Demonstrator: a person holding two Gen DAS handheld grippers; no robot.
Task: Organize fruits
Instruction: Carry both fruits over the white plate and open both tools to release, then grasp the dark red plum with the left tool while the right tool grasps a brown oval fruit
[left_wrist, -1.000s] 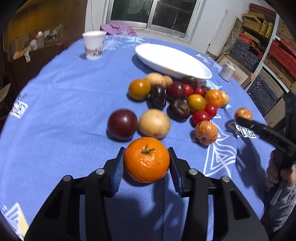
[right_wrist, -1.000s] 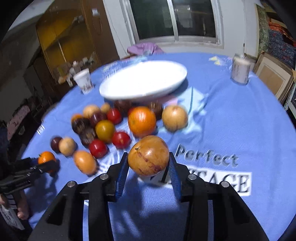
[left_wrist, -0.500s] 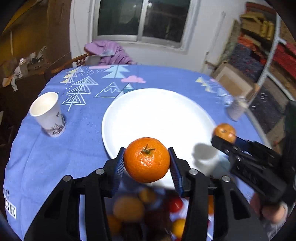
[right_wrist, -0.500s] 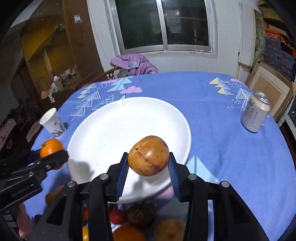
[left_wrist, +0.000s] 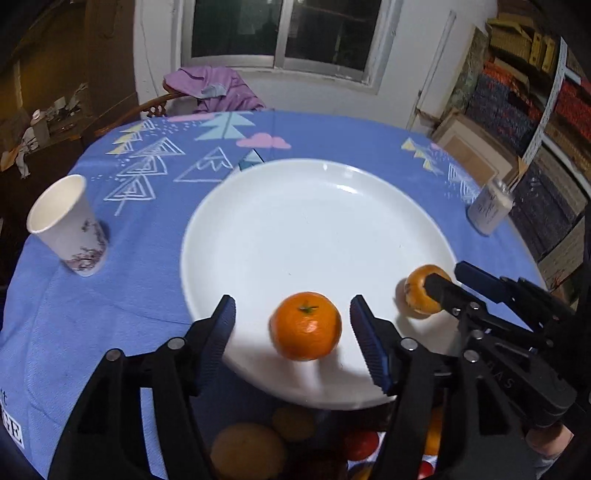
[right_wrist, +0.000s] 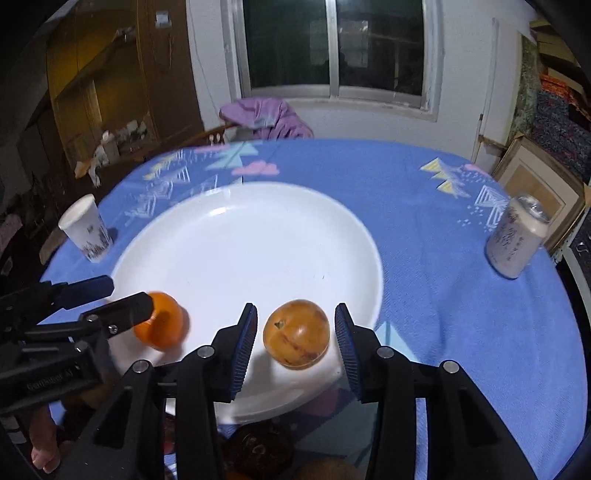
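A large white plate (left_wrist: 314, 236) lies on the blue tablecloth; it also shows in the right wrist view (right_wrist: 251, 243). My left gripper (left_wrist: 293, 339) is open, and the orange tangerine (left_wrist: 305, 325) sits free between its fingers over the plate's near rim. My right gripper (right_wrist: 294, 341) is open, and the brown-orange fruit (right_wrist: 296, 339) sits free between its fingers on the plate's near edge. Each gripper shows in the other's view, the right gripper (left_wrist: 447, 284) and the left gripper (right_wrist: 122, 299). Both fruits look slightly blurred.
A paper cup (left_wrist: 68, 227) stands left of the plate and a drinks can (right_wrist: 517, 240) to its right. Several other fruits (left_wrist: 247, 450) lie on the cloth under the grippers, just before the plate. A chair with a purple garment (right_wrist: 266, 114) stands behind the table.
Both grippers have opened and let go of their fruits over the plate's near edge. The view moved a little further over the plate.
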